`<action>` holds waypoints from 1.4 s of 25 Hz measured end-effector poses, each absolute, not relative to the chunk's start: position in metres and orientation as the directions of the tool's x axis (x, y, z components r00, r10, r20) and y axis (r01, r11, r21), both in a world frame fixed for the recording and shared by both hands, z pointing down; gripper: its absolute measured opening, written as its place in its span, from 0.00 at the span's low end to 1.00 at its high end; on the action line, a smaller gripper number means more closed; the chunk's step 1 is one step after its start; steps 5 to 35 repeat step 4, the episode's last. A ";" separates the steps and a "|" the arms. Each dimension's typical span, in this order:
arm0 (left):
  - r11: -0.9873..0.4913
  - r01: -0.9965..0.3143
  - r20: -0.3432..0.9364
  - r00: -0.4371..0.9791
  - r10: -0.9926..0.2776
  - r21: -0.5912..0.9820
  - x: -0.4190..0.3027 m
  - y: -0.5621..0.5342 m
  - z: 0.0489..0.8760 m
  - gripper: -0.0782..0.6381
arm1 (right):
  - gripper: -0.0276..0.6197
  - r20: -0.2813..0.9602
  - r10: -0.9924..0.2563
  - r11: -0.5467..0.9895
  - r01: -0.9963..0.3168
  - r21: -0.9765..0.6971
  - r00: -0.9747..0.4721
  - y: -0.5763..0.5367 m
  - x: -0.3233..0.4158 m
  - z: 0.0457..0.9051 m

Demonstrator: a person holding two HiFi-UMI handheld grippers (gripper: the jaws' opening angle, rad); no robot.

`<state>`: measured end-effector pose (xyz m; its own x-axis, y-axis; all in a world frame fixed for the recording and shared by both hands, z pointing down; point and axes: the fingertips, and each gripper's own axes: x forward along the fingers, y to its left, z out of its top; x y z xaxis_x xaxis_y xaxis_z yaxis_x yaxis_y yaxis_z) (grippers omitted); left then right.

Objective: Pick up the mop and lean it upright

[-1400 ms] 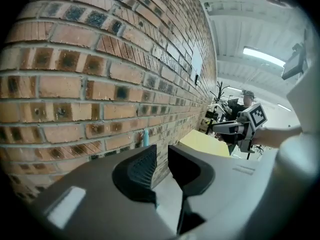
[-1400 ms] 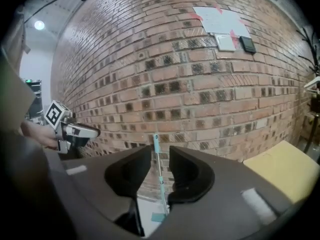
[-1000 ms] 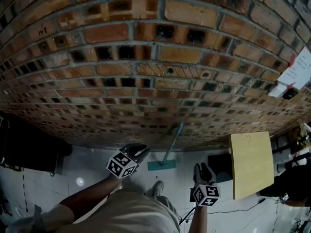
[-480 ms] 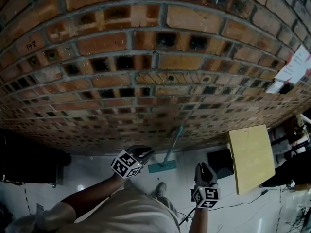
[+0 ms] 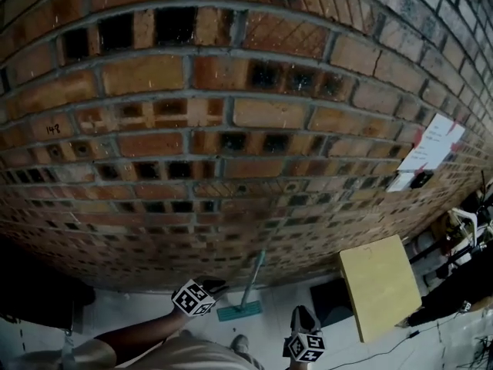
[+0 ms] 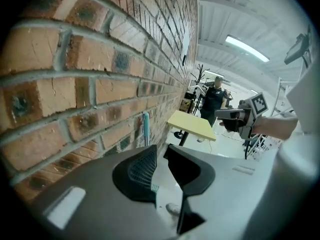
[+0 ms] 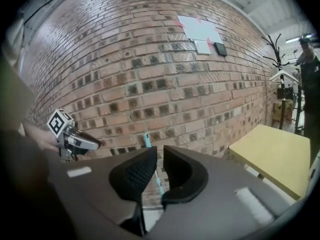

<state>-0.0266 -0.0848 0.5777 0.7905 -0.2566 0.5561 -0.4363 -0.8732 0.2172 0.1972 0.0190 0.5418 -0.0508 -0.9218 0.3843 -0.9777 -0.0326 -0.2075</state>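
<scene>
mop (image 5: pixel 239 311) looks basically done already: it stands near the bottom centre of the head view, teal head on the floor (image 5: pixel 115 308), handle tipped up against the brick wall (image 5: pixel 231 129). neither gripper is on it. left gripper (image 5: pixel 214 286) sits just left of it with jaws pinched nearly together, empty. right gripper (image 5: pixel 301 314), lower right of it, has just been closing its jaws and they're together now with nothing in them. i'd say all that's left is backing off.

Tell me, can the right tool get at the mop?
Probably yes, with a reach forward: nothing stands between the right tool and the mop leaning on the brick wall, though its jaws, just closed on nothing, must reopen.
</scene>
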 end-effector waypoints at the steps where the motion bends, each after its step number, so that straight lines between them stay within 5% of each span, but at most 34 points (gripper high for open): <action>1: -0.874 -0.434 0.563 0.788 -0.250 0.220 -0.023 -0.087 0.584 0.24 | 0.10 0.369 -0.928 -0.027 -0.980 -0.197 -0.049 0.016 0.202 0.537; 35: -0.878 -0.425 0.576 0.783 -0.234 0.222 -0.012 -0.099 0.600 0.23 | 0.10 0.323 -0.945 -0.011 -0.986 -0.165 -0.043 0.003 0.218 0.521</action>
